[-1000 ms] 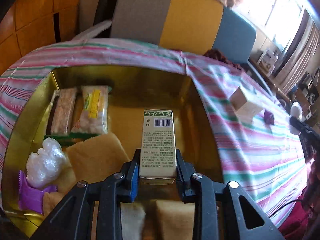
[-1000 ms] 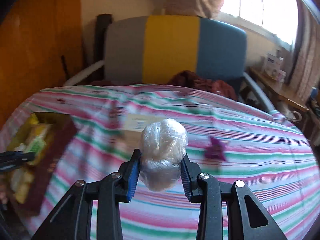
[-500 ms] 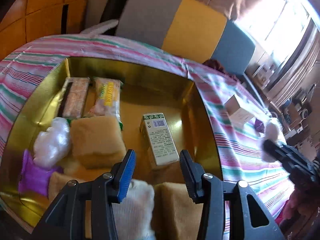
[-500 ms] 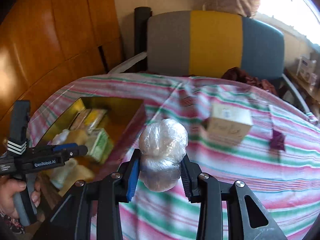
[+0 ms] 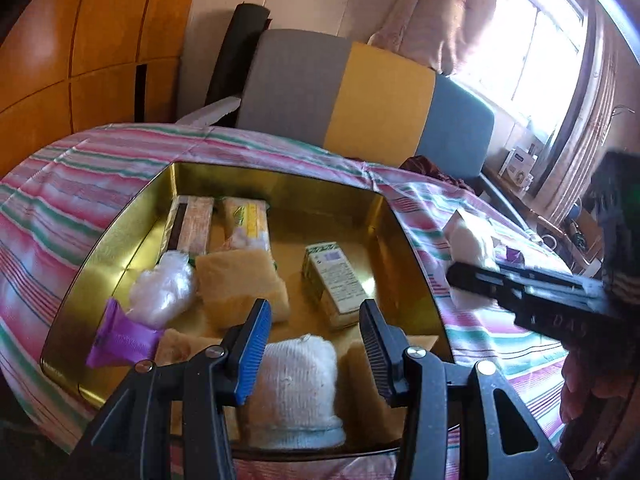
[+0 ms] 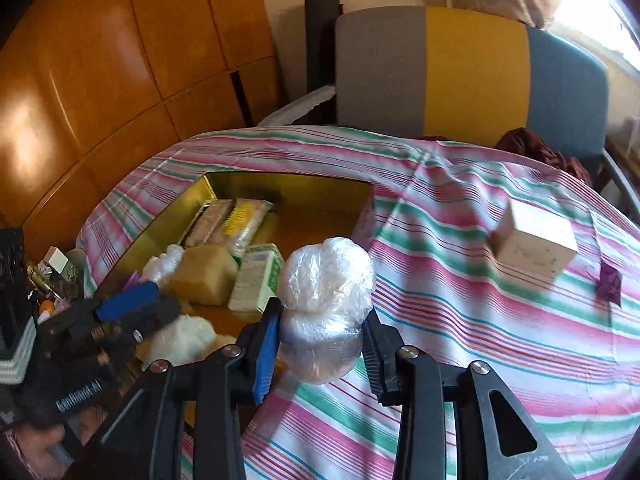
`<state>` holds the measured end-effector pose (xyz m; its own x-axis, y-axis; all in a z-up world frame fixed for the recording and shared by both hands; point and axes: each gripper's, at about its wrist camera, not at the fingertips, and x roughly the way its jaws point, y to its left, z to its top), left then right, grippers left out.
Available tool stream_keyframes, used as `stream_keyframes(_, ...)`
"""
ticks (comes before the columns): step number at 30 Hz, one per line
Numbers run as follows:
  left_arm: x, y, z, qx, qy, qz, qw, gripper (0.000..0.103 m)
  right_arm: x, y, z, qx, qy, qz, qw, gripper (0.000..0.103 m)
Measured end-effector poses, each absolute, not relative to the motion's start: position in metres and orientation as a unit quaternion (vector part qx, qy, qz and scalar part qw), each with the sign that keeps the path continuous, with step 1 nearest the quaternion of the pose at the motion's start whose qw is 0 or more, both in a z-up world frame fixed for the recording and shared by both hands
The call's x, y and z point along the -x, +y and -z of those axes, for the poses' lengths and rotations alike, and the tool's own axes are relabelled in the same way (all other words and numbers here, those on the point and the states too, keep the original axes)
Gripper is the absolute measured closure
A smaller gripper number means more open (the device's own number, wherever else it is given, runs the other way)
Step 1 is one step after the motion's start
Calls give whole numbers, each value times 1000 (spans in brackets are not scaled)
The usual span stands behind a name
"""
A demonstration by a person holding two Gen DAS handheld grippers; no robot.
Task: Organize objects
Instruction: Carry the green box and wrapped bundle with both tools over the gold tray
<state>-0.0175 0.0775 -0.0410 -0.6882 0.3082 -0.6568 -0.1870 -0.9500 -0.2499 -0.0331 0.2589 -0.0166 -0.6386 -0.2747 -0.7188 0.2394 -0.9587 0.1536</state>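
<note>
A gold tin tray (image 5: 120, 232) sits on the striped tablecloth. In it lie snack packets (image 5: 246, 224), yellow sponges (image 5: 236, 280), a plastic-wrapped ball (image 5: 162, 294), a purple piece (image 5: 120, 340), a white knitted cloth (image 5: 296, 376) and a green-and-white carton (image 5: 334, 280). My left gripper (image 5: 314, 312) hangs open above the tray's near end, nothing between its fingers, the carton lying free just beyond. My right gripper (image 6: 322, 320) is shut on a second plastic-wrapped ball (image 6: 326, 276), held over the cloth beside the tray's right wall (image 6: 364, 216). The left gripper (image 6: 132, 308) shows at the left of the right wrist view.
A cream cardboard box (image 6: 536, 248) and a small dark purple piece (image 6: 610, 284) lie on the tablecloth (image 6: 460, 320) to the right. A grey, yellow and blue chair (image 6: 472, 72) stands behind the table, with wooden wall panels (image 6: 100, 80) on the left.
The left gripper opened, let the carton go in the tray and drew back. The right gripper carried its wrapped ball leftwards, up to the tray's right side.
</note>
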Motion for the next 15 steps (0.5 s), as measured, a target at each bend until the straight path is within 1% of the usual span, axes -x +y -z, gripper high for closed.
stream_keyframes(9,13,59,46,375,-98,-914,119,57,73,226,21,-413,12,901,135,64)
stream_keyframes(15,15,40,48,374,-130,-913,100,57,99,219,33,-430,8,895,117,64)
